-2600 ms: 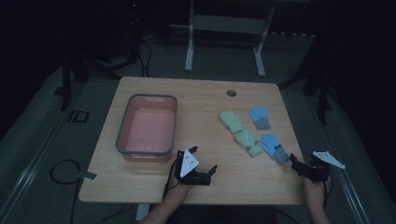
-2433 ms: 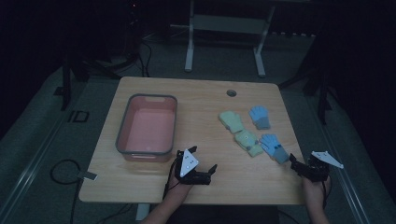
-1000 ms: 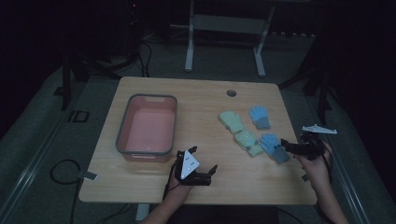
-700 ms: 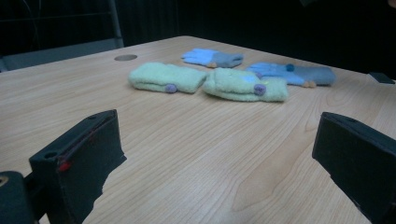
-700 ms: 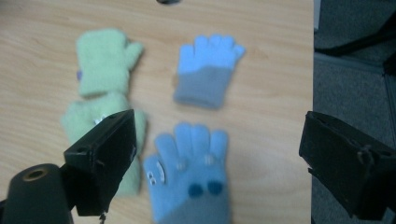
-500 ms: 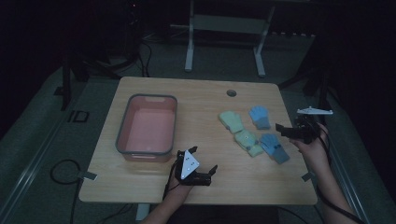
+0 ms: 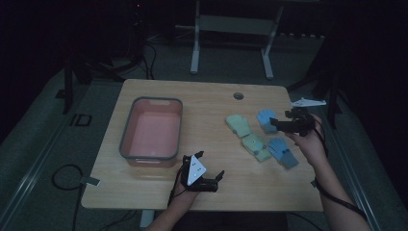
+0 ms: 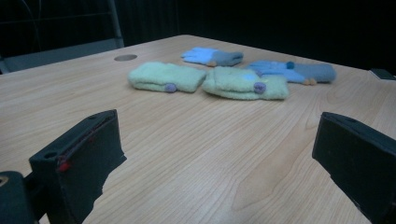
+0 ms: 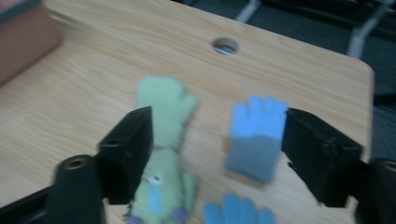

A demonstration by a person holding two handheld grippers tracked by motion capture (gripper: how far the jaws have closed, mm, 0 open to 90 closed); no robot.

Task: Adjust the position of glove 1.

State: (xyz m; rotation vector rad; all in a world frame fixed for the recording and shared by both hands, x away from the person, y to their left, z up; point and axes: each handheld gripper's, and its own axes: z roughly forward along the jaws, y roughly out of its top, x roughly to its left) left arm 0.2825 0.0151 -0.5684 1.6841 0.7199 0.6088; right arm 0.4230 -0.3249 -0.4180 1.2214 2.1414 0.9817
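Four gloves lie on the table [image 7: 159, 192]: two green [image 7: 239, 124] [image 7: 256, 146] and two blue [image 7: 266, 118] [image 7: 283, 151], right of the pink bin [image 7: 126, 130]. The right gripper [image 7: 275, 123] hovers above the far blue glove, jaws spread wide and empty. The left gripper [image 7: 210, 172] rests near the front edge, jaws also spread wide, holding nothing.

I see light wooden table [image 7: 207, 103], round grommet hole [image 7: 238, 96] at one o'clock, dark cable loop [image 7: 67, 175] on floor at eight.
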